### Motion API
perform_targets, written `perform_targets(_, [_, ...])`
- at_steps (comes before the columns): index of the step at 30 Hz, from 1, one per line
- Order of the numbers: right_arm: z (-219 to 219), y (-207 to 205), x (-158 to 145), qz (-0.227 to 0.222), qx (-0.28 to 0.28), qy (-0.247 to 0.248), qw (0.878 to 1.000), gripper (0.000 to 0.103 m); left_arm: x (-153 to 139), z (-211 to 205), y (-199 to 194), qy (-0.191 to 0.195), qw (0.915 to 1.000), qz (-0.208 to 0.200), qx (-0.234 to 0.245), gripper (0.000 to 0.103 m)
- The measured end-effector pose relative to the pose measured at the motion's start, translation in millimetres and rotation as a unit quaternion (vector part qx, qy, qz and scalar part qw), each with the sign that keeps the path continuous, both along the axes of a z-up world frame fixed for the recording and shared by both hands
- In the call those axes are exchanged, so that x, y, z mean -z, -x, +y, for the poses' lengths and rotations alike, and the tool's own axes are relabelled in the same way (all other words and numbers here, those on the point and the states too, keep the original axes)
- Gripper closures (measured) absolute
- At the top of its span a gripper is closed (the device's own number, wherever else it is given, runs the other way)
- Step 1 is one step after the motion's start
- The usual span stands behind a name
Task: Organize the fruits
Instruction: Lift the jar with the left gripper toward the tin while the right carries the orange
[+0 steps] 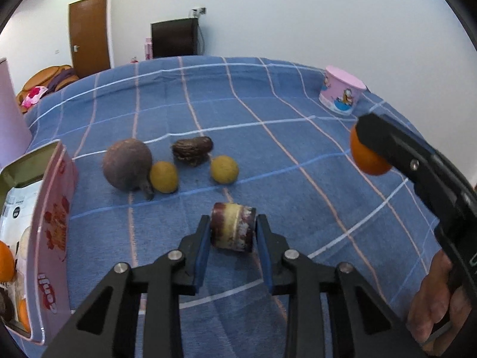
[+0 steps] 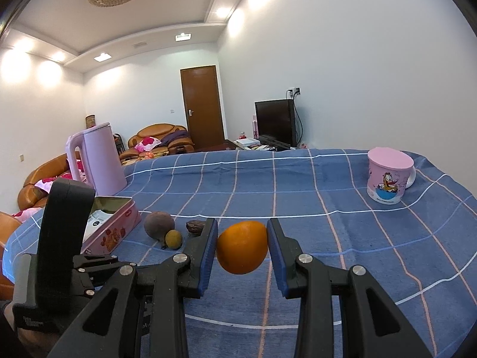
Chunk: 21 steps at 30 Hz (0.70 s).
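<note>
We see a blue checked bedspread (image 1: 268,95) in a white-walled room. Our right gripper (image 2: 242,246) is clamped on a firm orange (image 2: 242,247), held by its sides. Our left gripper (image 1: 232,232) pinches a small, likely soft, cut fruit piece (image 1: 232,231), resting near the pink tin (image 1: 52,223).

tin (image 1: 56,208) left of fruits | mug (image 1: 341,94) far right | kettle (image 2: 97,161) seemingly behind tin

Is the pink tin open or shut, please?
Open: the tin has no lid on, and its metal rim and the packets and orange fruit inside show.
</note>
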State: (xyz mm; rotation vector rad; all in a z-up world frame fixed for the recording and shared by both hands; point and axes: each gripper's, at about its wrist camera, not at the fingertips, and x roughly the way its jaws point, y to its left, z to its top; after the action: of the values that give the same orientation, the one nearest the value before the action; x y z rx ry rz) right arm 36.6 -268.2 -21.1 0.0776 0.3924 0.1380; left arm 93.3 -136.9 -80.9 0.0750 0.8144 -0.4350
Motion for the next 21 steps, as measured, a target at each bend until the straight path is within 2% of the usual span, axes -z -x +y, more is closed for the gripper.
perform_targets(3, [4.2,0.1,-0.5,-0.001,-0.005,0.001,1.000,0.067,-7.7,6.5,5.6,-0.012,0.9989,-0.040,-0.023,0.072])
perform_targets(9, [19.1,-2.6,-3.1,-0.003,-0.022,0.008,1.000,0.067,-27.7,25.0,20.0,-0.032,0.9896,-0.118,-0.076,0.072])
perform_targets(14, [36.5,-6.3,-7.4,-0.005,-0.043,0.014,0.999,0.067,-39.0,48.2,21.3,-0.035,0.9837,-0.140,-0.107,0.072])
perform_targets(21, [65.0,-15.1,-11.9,-0.004,-0.075,0.020,0.997,0.067,-47.1,85.4,22.8,-0.033,0.9771,-0.150,-0.147,0.072])
